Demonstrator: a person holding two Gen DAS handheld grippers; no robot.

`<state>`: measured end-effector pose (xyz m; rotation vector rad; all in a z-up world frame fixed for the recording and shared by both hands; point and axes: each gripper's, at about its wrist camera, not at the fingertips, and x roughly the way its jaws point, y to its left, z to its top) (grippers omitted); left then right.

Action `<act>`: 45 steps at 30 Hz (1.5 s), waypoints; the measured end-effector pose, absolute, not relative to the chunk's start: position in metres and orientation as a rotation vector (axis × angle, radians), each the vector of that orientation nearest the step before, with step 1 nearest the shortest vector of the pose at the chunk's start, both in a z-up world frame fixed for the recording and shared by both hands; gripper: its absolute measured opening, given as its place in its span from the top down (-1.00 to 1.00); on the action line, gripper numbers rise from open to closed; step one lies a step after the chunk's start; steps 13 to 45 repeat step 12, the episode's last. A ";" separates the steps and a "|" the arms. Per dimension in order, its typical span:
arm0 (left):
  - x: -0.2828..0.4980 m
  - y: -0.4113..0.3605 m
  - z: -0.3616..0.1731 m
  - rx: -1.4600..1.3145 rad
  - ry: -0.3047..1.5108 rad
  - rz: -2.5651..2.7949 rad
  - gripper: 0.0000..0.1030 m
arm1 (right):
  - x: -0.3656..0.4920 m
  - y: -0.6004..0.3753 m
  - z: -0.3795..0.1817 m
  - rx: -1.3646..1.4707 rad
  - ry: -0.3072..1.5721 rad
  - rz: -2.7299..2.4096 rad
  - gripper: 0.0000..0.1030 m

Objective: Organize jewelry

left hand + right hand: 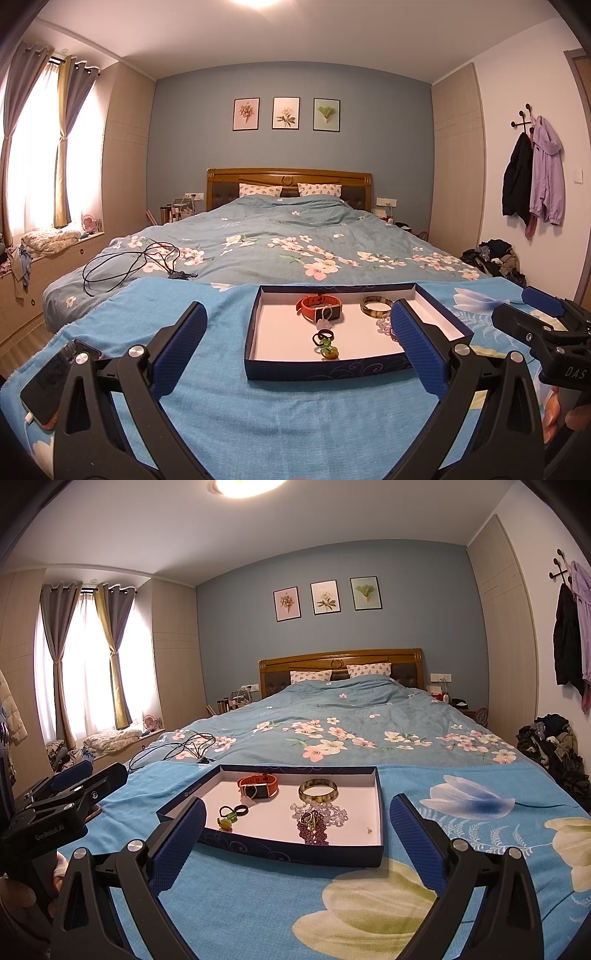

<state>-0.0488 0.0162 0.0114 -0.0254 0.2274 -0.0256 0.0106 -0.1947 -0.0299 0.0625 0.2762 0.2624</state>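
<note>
A shallow dark blue box (255, 325) (378, 808) with a white inside lies on the blue blanket. In it are an orange smartwatch (318, 307) (258, 785), a brown bangle (376, 306) (317, 790), dark rings with green-yellow pieces (325, 341) (231, 814), and clear and purple beads (317, 821). My left gripper (297, 343) is open and empty, just short of the box. My right gripper (297, 834) is open and empty before the box's near edge. Each gripper shows in the other's view, the right (546, 321) and the left (70, 790).
A phone (55, 380) on a white cable lies left of the box. A black cable (129, 264) (184, 747) coils on the floral duvet behind. A pile of clothes (550, 746) sits on the floor at right.
</note>
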 end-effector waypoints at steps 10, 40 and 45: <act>-0.034 0.030 0.005 -0.072 0.321 -0.050 -0.89 | 0.041 -0.237 -0.041 0.057 0.469 0.224 -0.87; -0.026 0.041 0.001 -0.091 0.361 -0.044 -0.89 | 0.050 -0.246 -0.045 0.052 0.519 0.198 -0.87; -0.026 0.041 0.001 -0.091 0.361 -0.044 -0.89 | 0.050 -0.246 -0.045 0.052 0.519 0.198 -0.87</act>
